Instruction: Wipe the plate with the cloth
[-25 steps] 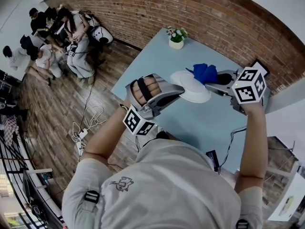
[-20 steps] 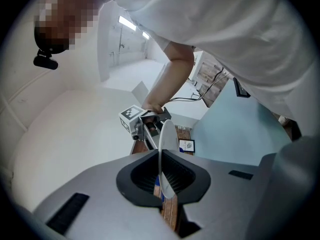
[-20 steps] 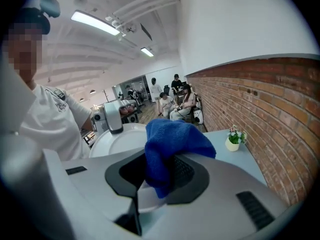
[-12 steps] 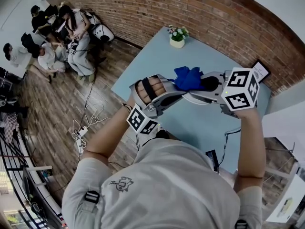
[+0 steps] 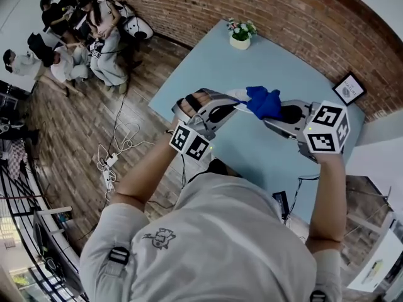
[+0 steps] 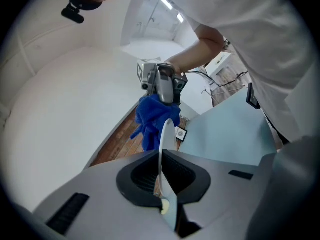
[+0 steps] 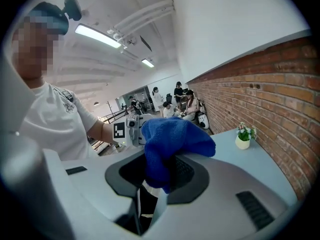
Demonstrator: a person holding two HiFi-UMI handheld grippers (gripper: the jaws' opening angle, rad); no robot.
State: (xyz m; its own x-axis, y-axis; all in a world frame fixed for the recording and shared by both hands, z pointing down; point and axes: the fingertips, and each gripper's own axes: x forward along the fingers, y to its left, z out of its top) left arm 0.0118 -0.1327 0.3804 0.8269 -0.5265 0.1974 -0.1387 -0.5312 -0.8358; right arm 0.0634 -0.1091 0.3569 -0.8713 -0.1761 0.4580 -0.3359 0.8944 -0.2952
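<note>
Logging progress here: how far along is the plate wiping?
Done: left gripper shut on the white plate by its rim, above the table; right gripper shut on the blue cloth. In hand: cloth sits at the plate's far edge. Left: wiping its faces.

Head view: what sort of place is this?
Likely an office or studio space, not a kitchen: exposed brick wall, wooden floor with loose cables, and a group of people gathered in the corner.

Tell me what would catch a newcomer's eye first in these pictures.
The bright blue cloth, clamped in the right gripper, sits against a white plate that the left gripper holds by its rim over the pale blue table. Behind them, a small flower pot stands at the table's far end by the brick wall.
</note>
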